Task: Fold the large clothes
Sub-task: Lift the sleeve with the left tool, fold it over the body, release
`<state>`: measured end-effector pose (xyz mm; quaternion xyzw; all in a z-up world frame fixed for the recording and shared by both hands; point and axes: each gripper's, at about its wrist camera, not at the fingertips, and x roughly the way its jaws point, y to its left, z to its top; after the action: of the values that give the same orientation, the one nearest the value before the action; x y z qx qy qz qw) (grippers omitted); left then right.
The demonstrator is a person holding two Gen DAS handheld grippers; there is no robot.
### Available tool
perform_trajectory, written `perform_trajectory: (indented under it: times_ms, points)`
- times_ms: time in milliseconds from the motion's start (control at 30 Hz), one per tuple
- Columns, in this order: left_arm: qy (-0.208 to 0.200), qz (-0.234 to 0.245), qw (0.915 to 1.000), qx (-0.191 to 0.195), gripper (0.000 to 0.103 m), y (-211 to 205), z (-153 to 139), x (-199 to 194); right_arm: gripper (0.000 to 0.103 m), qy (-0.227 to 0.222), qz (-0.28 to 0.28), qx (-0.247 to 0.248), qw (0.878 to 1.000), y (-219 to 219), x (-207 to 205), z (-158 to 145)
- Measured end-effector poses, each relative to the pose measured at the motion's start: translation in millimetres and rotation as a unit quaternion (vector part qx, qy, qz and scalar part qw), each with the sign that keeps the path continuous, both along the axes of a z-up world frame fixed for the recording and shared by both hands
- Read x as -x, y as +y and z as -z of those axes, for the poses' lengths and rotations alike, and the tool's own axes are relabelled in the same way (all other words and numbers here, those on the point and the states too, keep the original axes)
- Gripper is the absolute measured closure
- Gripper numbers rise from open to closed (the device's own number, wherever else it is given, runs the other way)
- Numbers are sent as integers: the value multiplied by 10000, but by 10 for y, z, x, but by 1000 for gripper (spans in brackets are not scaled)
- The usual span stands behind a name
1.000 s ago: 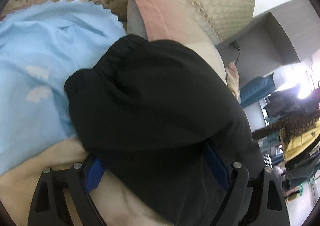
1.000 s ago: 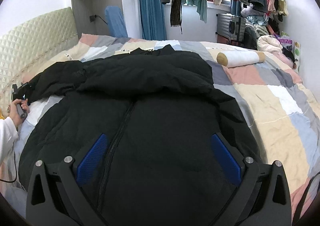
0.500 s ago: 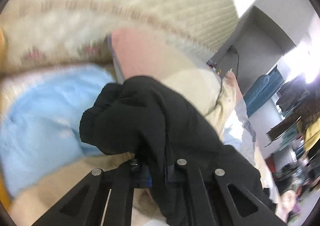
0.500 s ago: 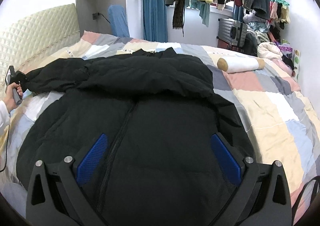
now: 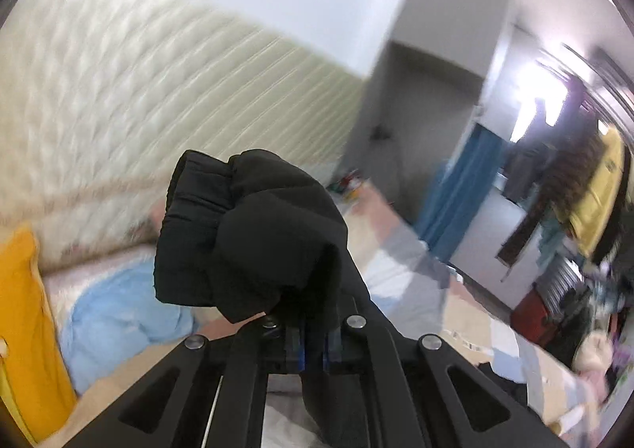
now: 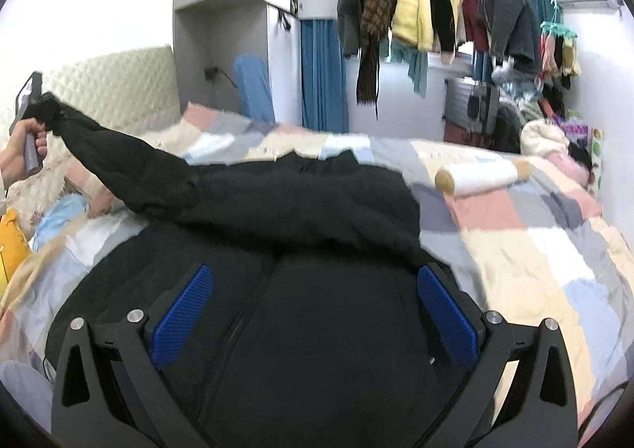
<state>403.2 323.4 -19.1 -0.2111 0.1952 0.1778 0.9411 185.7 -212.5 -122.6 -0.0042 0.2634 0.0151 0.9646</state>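
Observation:
A large black padded jacket (image 6: 317, 329) lies front up on the patchwork bed, its zip running down the middle. My left gripper (image 5: 313, 345) is shut on the jacket's sleeve cuff (image 5: 245, 238) and holds it up in the air. In the right wrist view the left gripper (image 6: 33, 119) shows far left with the sleeve (image 6: 130, 170) stretched up from the bed. My right gripper (image 6: 313, 313) is open and hovers over the jacket's body, its blue pads (image 6: 182, 313) wide apart and empty.
The bed's patchwork cover (image 6: 535, 258) spreads to the right, with a rolled white towel (image 6: 483, 178) on it. A quilted headboard (image 5: 138, 123) and a light blue pillow (image 5: 115, 313) are at the left. Hanging clothes (image 6: 436, 20) line the far wall.
My left gripper has shut on the sleeve cuff and lifted it up off the bed, pulling the sleeve out to the left. My right gripper has stayed open over the jacket.

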Motion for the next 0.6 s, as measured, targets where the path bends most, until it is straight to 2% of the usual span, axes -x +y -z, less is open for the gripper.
perform_trajectory:
  times_ms: [33,133,300,433,600]
  points:
    - [-34,80,9999,-143,99,-155,-118,11,0,-26,36,-32,10000,-55,13,-6]
    - [-143,330,9990,-264,99,-576,-406,54,0,-9,119,-244,9996,-215,43,15]
    - [-229,779,9943,-696,99,-1338,-774,101,0,-50,219,-426,9988,-451,124,-9]
    - [-270,1165,9887,-902,99,-2002,-908,143,0,-178,284,-450,9984,-621,221,-35]
    - [-239,1690,9783,-1175,99,-2960,-943,121,0,-197,349,-793,9960,-888,310,-18]
